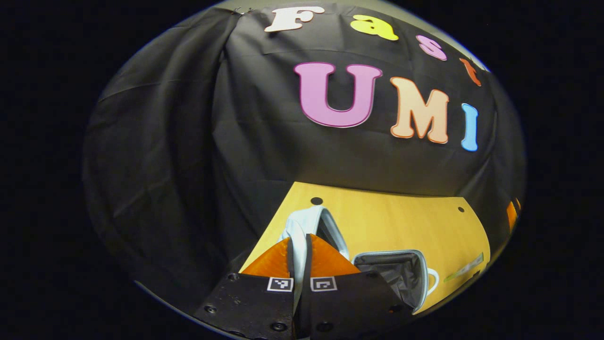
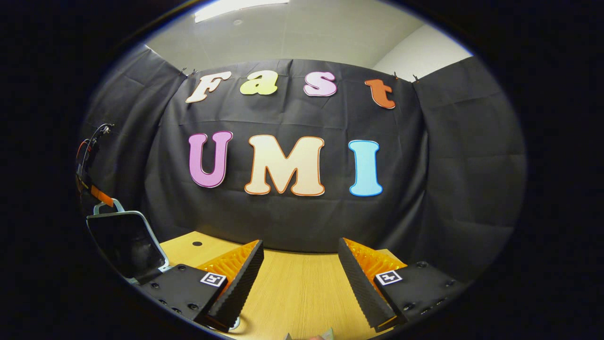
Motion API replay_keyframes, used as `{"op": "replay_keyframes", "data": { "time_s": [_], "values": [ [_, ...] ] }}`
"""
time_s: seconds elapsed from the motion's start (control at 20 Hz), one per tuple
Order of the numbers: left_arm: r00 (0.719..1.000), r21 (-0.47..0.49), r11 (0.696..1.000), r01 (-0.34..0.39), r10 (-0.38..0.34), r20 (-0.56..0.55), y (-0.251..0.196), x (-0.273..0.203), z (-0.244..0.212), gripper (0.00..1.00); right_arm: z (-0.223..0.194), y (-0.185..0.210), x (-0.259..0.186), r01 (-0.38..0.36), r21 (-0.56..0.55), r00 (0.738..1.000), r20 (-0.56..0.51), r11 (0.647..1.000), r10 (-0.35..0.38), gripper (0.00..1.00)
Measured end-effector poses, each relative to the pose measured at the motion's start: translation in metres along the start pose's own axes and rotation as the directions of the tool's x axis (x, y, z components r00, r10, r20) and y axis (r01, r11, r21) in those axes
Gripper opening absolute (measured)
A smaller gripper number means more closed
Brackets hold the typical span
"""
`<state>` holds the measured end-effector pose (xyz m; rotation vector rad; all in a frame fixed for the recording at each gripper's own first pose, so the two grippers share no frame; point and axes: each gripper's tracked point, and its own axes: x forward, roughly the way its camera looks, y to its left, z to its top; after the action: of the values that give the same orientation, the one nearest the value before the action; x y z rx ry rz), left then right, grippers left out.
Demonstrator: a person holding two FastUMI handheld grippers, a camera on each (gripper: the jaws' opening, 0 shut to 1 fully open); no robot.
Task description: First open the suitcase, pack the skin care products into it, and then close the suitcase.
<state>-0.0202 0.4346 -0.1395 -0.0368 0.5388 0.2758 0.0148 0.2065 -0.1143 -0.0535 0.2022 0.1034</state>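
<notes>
The small suitcase stands open on the yellow table (image 1: 401,222). Its base (image 1: 396,276) shows a black lining and a pale rim with a handle (image 1: 432,278). The pale lid (image 1: 306,222) stands raised edge-on, and my left gripper (image 1: 300,241) is shut on its rim. In the right gripper view the raised lid (image 2: 125,241) stands at the far left, dark inside with a light rim. My right gripper (image 2: 300,243) hangs open over bare table (image 2: 302,288), nothing between its fingers. A slim greenish skin care tube (image 1: 465,268) lies on the table right of the base.
Black cloth walls close the table in at the back and on both sides. Small dark holes (image 1: 316,200) mark the tabletop. The tip of a small pale object (image 2: 306,336) peeks in at the bottom edge below my right gripper; what it is I cannot tell.
</notes>
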Motion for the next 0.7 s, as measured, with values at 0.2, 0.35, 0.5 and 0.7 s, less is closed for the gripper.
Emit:
{"op": "replay_keyframes", "data": {
  "time_s": [0.2,0.35,0.5,0.7],
  "values": [
    [1.0,-0.062,0.998,-0.006,0.005,-0.02,0.03,0.012,-0.017,0.0,-0.003,0.013,-0.003,-0.002,-0.029,1.0,-0.009,1.0,0.002,0.98],
    [0.998,-0.077,0.996,-0.04,0.036,-0.057,0.053,0.023,-0.036,0.0,-0.004,0.02,-0.002,-0.003,-0.024,1.0,-0.019,1.0,0.003,0.98],
    [0.996,-0.13,0.99,-0.049,0.038,-0.085,0.069,0.036,-0.051,0.0,-0.005,0.025,-0.002,-0.006,-0.044,1.0,-0.023,0.999,0.005,0.98],
    [0.991,-0.15,0.985,-0.081,0.063,-0.118,0.086,0.053,-0.075,0.0,-0.009,0.026,-0.001,0.002,-0.047,0.999,-0.038,0.999,-0.004,0.98]
  ]
}}
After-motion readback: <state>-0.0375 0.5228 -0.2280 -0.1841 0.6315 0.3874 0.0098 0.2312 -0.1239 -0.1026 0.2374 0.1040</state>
